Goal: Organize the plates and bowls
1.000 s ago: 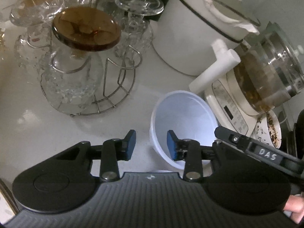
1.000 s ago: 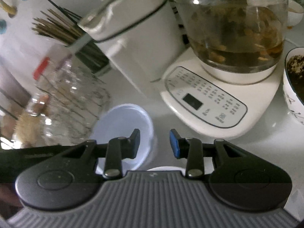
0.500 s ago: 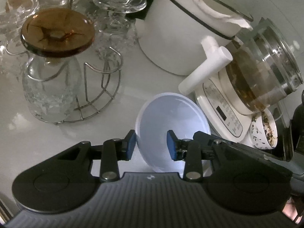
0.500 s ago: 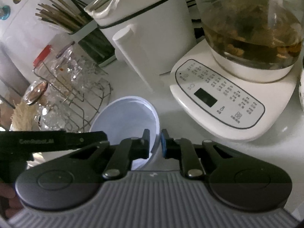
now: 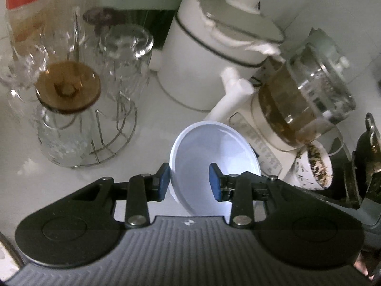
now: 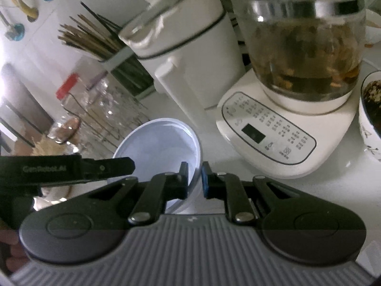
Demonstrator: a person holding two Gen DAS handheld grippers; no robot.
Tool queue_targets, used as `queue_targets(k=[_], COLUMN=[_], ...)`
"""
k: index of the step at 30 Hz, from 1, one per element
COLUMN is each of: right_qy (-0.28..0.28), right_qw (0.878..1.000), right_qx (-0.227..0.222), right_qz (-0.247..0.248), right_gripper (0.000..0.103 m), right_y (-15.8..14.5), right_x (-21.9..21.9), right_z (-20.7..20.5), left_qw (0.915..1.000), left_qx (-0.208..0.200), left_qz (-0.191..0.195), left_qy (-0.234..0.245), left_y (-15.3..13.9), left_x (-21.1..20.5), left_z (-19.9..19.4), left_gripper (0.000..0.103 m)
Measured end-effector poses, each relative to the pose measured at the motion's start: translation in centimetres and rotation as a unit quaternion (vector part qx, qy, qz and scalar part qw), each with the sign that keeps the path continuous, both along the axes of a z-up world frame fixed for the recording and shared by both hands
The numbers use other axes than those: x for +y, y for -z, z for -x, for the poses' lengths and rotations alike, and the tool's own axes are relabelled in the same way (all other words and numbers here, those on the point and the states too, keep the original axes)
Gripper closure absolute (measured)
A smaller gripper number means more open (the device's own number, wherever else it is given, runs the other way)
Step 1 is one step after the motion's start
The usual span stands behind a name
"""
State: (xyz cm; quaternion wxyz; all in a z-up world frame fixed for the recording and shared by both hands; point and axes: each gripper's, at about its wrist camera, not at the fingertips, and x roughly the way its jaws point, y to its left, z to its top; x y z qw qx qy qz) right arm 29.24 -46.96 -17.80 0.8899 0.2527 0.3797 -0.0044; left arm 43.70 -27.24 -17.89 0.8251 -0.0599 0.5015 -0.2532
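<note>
While the right gripper (image 6: pixel 194 181) pinches the near wall of the white bowl (image 6: pixel 157 140) between its closed pads, the left gripper (image 5: pixel 189 182) straddles the opposite side of the rim, one pad outside and one inside. Its jaws stand partly apart, and whether the pads actually press the wall is hard to tell. The bowl sits tilted above the white counter (image 5: pixel 31 166), between the wire glass rack (image 5: pixel 107 138) and the kettle base (image 6: pixel 266 133) carrying the glass kettle (image 5: pixel 307 102). A white pot (image 5: pixel 214 57) stands behind.
</note>
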Motion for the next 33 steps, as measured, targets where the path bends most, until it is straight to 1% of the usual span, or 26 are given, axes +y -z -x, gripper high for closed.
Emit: queue_targets(k=[13, 19, 25, 33], right_qy=[0.003, 0.013, 0.023, 0.024], right_qw=[0.999, 0.999, 0.998, 0.999], right_qx=[-0.035, -0.046, -0.052, -0.031], right_qz=[0.007, 0.01, 0.018, 0.016], right_gripper=[0.089, 0.088, 0.088, 0.088], right_y=[-5.3, -7.2, -7.9, -6.9], right_x=[1.9, 3.3, 4.8, 7.1], right_z=[2.8, 4.4, 5.8, 6.7], left_qw=[0.9994, 0.9986, 0.998, 0.9989], left_qx=[-0.032, -0.046, -0.049, -0.031], left_qz=[0.014, 0.023, 0.029, 0.021], left_qy=[0.005, 0.012, 0.025, 0.028], left_y=[-6.4, -8.4, -8.8, -7.3], left_x=[2.1, 3.4, 4.7, 6.8], left_z=[3.1, 4.4, 5.5, 6.5], left_gripper=[0.062, 0.062, 0.061, 0.061])
